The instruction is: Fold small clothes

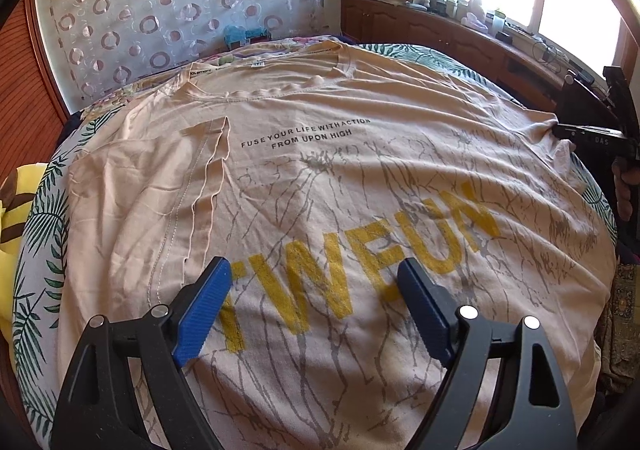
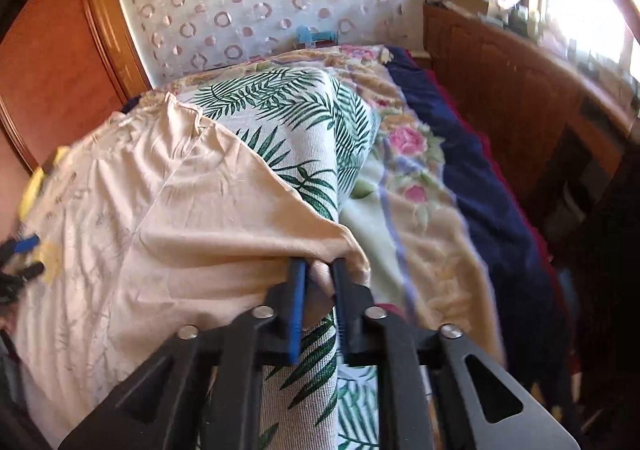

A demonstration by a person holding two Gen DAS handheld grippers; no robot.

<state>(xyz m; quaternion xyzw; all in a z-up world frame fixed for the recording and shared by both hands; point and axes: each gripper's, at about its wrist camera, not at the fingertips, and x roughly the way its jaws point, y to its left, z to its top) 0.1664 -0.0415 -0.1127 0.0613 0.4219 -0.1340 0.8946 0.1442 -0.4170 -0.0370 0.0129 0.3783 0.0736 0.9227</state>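
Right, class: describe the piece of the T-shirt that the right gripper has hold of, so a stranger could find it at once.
Start at the bed, where a peach T-shirt lies spread over a palm-leaf sheet. Go to the shirt's right sleeve, by the floral blanket. The right gripper pinches its hem; unlike the left sleeve, already folded in, it is bunched.
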